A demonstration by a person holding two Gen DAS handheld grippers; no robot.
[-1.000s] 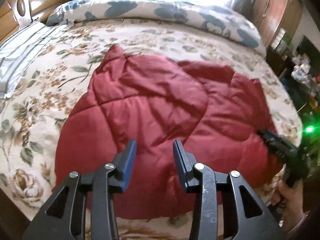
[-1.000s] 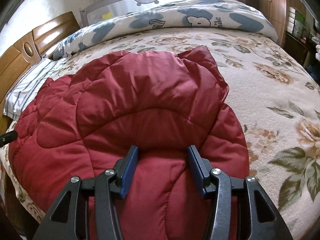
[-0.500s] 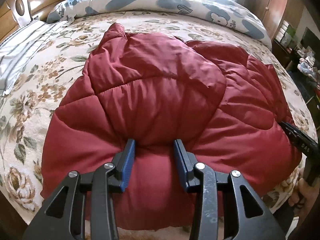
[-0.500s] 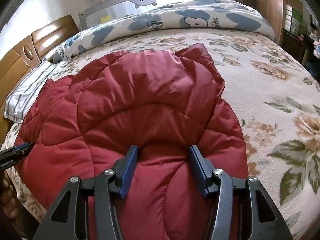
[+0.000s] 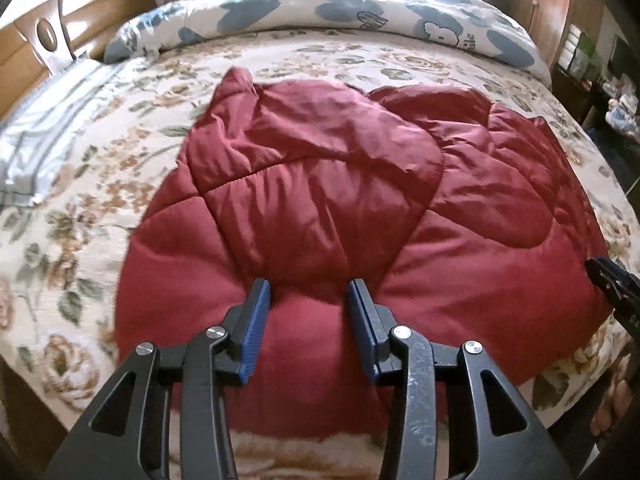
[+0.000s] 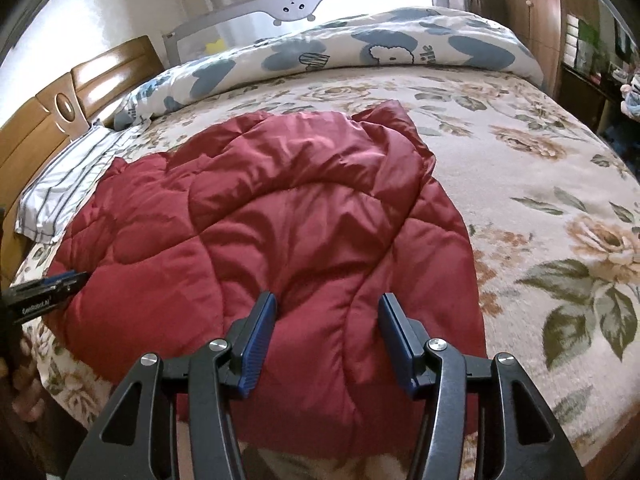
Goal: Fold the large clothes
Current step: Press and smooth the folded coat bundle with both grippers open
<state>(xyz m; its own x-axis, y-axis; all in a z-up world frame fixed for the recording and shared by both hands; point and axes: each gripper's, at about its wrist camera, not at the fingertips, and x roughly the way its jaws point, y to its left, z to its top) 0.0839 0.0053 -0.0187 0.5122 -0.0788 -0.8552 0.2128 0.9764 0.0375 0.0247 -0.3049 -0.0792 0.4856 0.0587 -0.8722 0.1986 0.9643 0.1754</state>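
Red quilted jacket [image 5: 340,208] spread on floral bedspread [image 5: 100,208], bunched, near front edge of bed. Left gripper [image 5: 308,304] open, blue pads [image 5: 256,320] apart, straddling puffed ridge at jacket's near hem; no fabric pinched. Right gripper [image 6: 328,320] open likewise, wide gap, over jacket's near edge. Right gripper tip also showing at right rim of left view [image 5: 612,284]; left tip at left rim of right view [image 6: 48,288]. Blue-patterned duvet [image 6: 360,48] rolled along far side. Striped pillow [image 6: 68,176] by wooden headboard [image 6: 48,120].
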